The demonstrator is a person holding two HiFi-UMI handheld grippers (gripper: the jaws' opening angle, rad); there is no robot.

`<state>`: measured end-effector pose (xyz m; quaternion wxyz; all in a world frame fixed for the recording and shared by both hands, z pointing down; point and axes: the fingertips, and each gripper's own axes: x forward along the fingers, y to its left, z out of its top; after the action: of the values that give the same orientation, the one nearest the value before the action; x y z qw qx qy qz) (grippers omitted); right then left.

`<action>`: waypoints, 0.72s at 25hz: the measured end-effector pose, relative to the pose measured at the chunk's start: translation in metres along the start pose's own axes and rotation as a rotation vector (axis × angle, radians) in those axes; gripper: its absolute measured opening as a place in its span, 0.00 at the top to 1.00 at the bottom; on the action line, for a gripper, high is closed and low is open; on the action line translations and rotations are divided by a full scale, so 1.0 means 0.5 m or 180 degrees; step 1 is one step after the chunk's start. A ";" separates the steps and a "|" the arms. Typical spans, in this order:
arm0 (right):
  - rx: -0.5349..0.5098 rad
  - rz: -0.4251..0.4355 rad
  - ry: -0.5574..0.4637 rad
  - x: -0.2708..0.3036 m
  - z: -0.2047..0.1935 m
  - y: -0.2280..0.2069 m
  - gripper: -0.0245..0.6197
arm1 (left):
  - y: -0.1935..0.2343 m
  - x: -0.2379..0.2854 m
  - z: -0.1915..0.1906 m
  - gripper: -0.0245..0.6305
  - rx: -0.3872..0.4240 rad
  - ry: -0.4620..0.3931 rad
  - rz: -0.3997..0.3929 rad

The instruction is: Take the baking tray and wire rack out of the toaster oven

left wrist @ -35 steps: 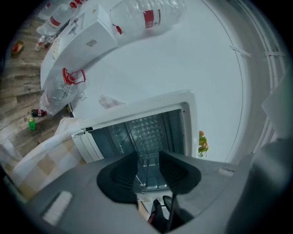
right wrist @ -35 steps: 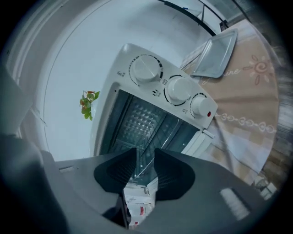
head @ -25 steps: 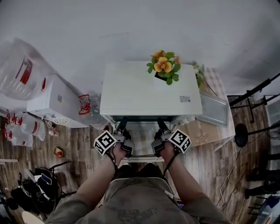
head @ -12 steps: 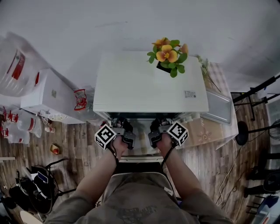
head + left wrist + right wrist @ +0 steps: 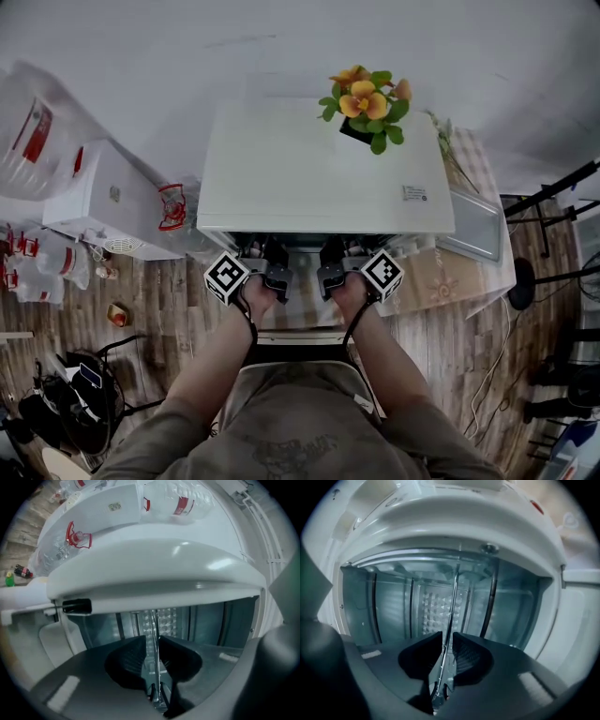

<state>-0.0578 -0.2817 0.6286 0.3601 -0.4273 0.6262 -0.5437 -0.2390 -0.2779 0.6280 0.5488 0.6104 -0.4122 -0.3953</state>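
Left gripper [image 5: 151,640]: jaws are narrowed to a slim slot astride a thin metal shelf [image 5: 154,626], with slivers of gap seen at the pads, so nothing is clamped. Right gripper [image 5: 447,635]: jaws have just been drawn closer, the shelf edge lies between them, and a sliver is left at one pad. The shelf is seen edge-on as a bright thin line; tray or rack cannot be told. Its length is run from the jaws straight back toward the embossed rear wall [image 5: 436,609]. It is housed in the white toaster oven [image 5: 319,178], whose mouth is open. A pot of orange flowers [image 5: 366,98] is set on top.
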 end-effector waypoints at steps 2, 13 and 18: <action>0.0032 0.0090 -0.0042 0.009 0.004 0.009 0.82 | -0.007 0.007 0.005 0.87 -0.0052 -0.0055 -0.0050; 0.0064 0.0088 -0.0056 -0.001 -0.002 0.014 0.90 | -0.022 -0.007 0.001 0.95 -0.0049 -0.0033 -0.0084; 0.0070 -0.0006 -0.0031 -0.031 -0.013 0.016 0.91 | -0.024 -0.034 -0.012 0.96 -0.0139 -0.0026 -0.0020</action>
<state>-0.0591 -0.2644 0.6216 0.3674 -0.4265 0.6180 -0.5488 -0.2383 -0.2593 0.6169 0.5591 0.5980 -0.4038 -0.4085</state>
